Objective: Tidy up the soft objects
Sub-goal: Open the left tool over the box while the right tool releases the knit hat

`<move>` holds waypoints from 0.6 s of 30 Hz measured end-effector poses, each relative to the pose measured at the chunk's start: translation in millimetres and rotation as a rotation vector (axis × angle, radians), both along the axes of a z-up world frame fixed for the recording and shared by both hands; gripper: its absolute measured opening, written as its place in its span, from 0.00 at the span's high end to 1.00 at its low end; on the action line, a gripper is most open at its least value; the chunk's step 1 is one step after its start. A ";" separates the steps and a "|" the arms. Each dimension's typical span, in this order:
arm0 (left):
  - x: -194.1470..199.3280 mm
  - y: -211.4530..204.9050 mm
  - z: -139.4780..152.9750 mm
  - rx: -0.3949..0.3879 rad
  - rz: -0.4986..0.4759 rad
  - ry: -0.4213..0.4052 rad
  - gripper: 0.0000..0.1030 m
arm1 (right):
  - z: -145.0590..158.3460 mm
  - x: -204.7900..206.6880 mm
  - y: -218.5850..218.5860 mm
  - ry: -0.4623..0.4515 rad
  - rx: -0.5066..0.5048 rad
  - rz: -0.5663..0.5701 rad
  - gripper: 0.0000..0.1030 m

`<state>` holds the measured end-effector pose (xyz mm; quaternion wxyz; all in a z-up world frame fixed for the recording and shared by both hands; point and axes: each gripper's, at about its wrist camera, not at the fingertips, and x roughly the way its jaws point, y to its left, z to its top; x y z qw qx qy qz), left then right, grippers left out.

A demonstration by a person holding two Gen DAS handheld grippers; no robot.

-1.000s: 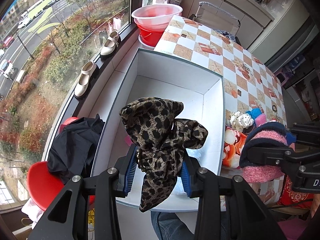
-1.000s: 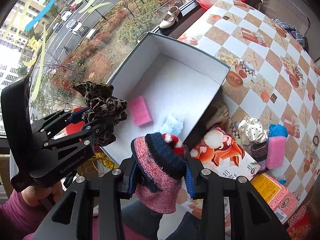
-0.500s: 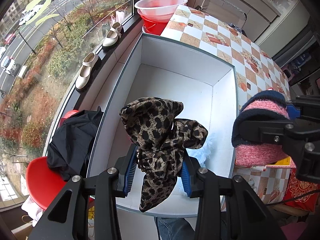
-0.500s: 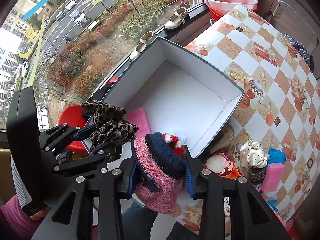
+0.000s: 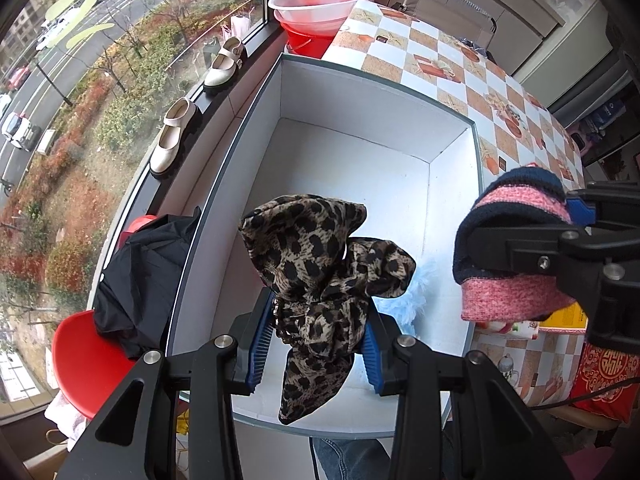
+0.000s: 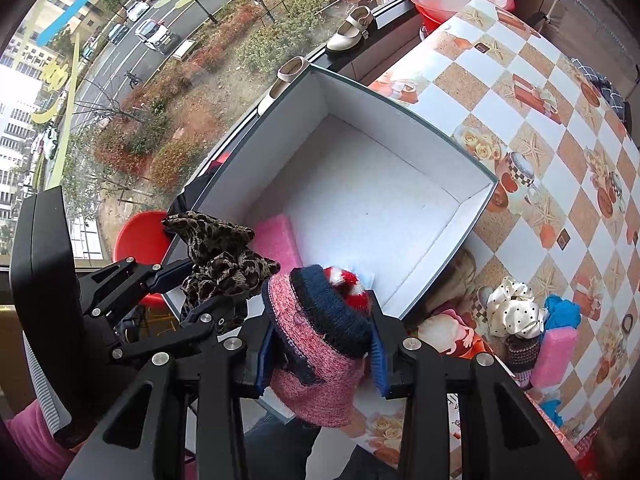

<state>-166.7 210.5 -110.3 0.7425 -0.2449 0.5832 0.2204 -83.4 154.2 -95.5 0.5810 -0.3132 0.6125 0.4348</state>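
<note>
Leopard-print fabric bow (image 5: 320, 276) is clamped in the left gripper (image 5: 316, 340), hanging over the near end of the open white cardboard box (image 5: 452, 136). Pink-and-navy knit hat (image 6: 320, 340) is pinched in the right gripper (image 6: 320, 356), at 3 o'clock of the bow. Pink foam sponge (image 6: 278, 240) and pale blue fluffy piece (image 5: 416, 292) lie inside the box. Checkered table (image 6: 520, 92) is underneath.

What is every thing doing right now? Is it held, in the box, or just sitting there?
left gripper: shut on leopard scarf
leopard scarf: held above the box
right gripper: shut on knit hat
knit hat: held at the box's near edge
white box: open
pink sponge: lying inside the box
</note>
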 end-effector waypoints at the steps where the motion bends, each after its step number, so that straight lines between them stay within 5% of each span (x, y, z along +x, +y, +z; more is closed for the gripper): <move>1: -0.1 -0.1 -1.1 -0.002 -0.002 0.002 0.58 | -0.5 0.3 0.4 0.001 -0.001 0.000 0.61; 8: 1.6 -2.0 -0.4 0.003 -0.016 -0.001 0.54 | -2.7 3.5 4.1 0.007 0.005 -0.009 0.61; 11: 2.0 -3.3 4.7 0.029 -0.026 -0.016 0.33 | -1.0 6.5 5.6 0.021 0.023 -0.021 0.58; 13: 1.6 -4.2 8.7 0.046 -0.030 -0.026 0.22 | 1.1 8.9 6.0 0.033 0.036 -0.034 0.48; 15: 1.3 -4.0 12.3 0.046 -0.034 -0.041 0.22 | 4.1 11.5 4.9 0.026 0.042 -0.052 0.13; 18: 1.8 0.3 14.7 0.017 -0.015 -0.050 0.21 | 6.6 18.9 -0.7 0.022 0.029 -0.094 0.02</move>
